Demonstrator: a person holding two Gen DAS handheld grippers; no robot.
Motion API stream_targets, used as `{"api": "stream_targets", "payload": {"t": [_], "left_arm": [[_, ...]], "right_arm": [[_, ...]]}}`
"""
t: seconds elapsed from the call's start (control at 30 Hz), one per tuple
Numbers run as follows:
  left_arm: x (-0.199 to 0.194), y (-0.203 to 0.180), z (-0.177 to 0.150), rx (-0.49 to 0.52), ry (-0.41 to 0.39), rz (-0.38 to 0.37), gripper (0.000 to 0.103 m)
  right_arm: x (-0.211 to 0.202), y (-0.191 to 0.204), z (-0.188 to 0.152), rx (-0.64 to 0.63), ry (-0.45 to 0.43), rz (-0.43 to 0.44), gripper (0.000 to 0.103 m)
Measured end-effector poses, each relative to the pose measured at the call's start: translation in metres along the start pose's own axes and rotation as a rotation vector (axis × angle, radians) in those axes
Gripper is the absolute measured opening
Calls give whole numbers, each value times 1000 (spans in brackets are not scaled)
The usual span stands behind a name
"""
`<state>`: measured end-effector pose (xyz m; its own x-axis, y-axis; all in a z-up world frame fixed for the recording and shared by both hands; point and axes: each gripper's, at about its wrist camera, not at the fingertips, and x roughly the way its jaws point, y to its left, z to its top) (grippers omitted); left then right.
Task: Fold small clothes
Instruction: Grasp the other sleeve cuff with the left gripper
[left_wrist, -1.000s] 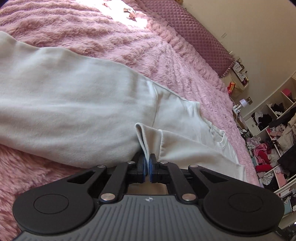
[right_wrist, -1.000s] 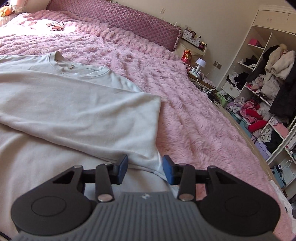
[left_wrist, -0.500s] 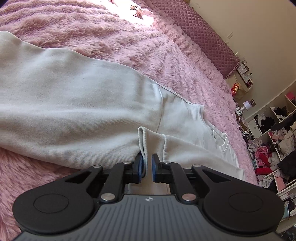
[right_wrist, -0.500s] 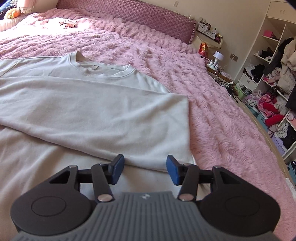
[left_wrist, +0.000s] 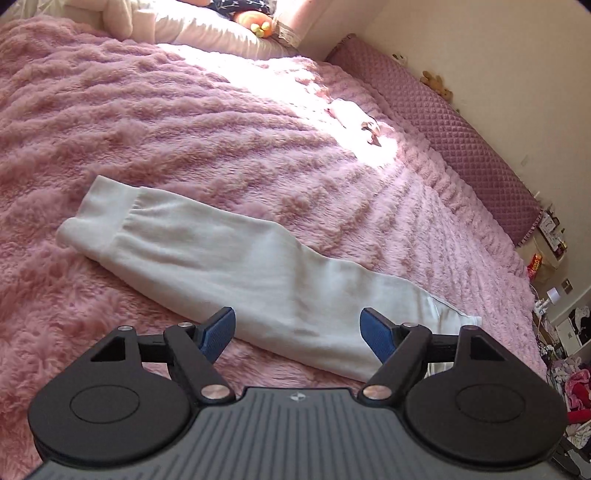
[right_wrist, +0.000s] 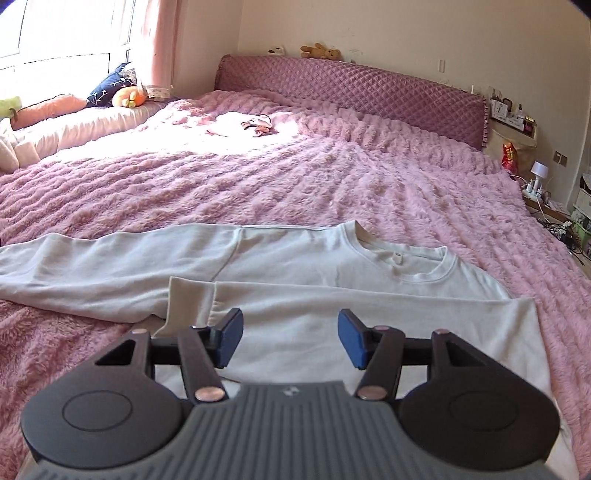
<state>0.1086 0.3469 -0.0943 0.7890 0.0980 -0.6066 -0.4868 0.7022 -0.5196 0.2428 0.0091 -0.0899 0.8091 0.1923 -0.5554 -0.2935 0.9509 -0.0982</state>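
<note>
A white sweatshirt (right_wrist: 332, 273) lies flat on a pink fuzzy blanket (right_wrist: 332, 177) that covers the bed. In the right wrist view its round neckline (right_wrist: 402, 258) faces the headboard (right_wrist: 351, 88), and one sleeve (right_wrist: 369, 299) is folded across the chest, its ribbed cuff (right_wrist: 190, 299) ending near the garment's left side. The other sleeve (left_wrist: 229, 254) stretches straight out over the blanket; in the left wrist view it runs slantwise, its cuff (left_wrist: 98, 218) at the far left end.

The left gripper (left_wrist: 297, 332) hovers above this outstretched sleeve with its blue pads (left_wrist: 218, 330) wide apart and opening; nothing is clamped between them, the cloth only shows behind the gap. The right gripper (right_wrist: 290, 338) hangs over the folded body of the sweatshirt, its pads (right_wrist: 231, 338) also apart and opening, free of the fabric.

A small pale garment (right_wrist: 240, 123) lies in the sunlit patch farther up the bed. Cushions (right_wrist: 110, 90) sit by the window, and plush toys (right_wrist: 319, 51) rest on top of the headboard
</note>
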Motion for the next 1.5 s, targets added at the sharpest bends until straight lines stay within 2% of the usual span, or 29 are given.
{"api": "stream_targets", "payload": {"t": [0.13, 0.23, 0.37, 0.57, 0.6, 0.63, 0.67, 0.7, 0.87, 1.07, 1.33, 1.5], "left_arm": [[-7, 61, 11, -141, -46, 99, 89], [-1, 91, 16, -203, -41, 125, 87], [9, 118, 16, -276, -77, 82, 84], [25, 132, 29, -342, -141, 27, 83], [26, 133, 31, -348, -141, 9, 70], [28, 133, 32, -352, -138, -16, 40], [30, 132, 34, -349, -129, -27, 19], [29, 131, 34, -344, -128, -26, 7], [12, 112, 35, -287, -212, -56, 6], [-9, 76, 52, -245, -248, -146, 6], [-25, -14, 64, -146, -246, -325, 6], [-20, -94, 54, -69, -219, -438, 6]], "right_arm": [[12, 40, 4, 6, 19, 60, 53], [20, 66, 2, -31, 36, 77, 53], [28, 85, 0, -61, 58, 88, 53], [35, 90, -2, -85, 75, 89, 54], [36, 90, -3, -88, 77, 87, 54], [36, 90, -3, -90, 79, 85, 54], [37, 90, -3, -90, 81, 85, 54], [37, 90, -3, -89, 81, 83, 54], [36, 87, -2, -84, 78, 83, 55], [25, 78, 1, -74, 59, 80, 55], [-14, 31, -3, -4, 25, 49, 57], [-45, -15, -18, 32, 18, 7, 58]]}}
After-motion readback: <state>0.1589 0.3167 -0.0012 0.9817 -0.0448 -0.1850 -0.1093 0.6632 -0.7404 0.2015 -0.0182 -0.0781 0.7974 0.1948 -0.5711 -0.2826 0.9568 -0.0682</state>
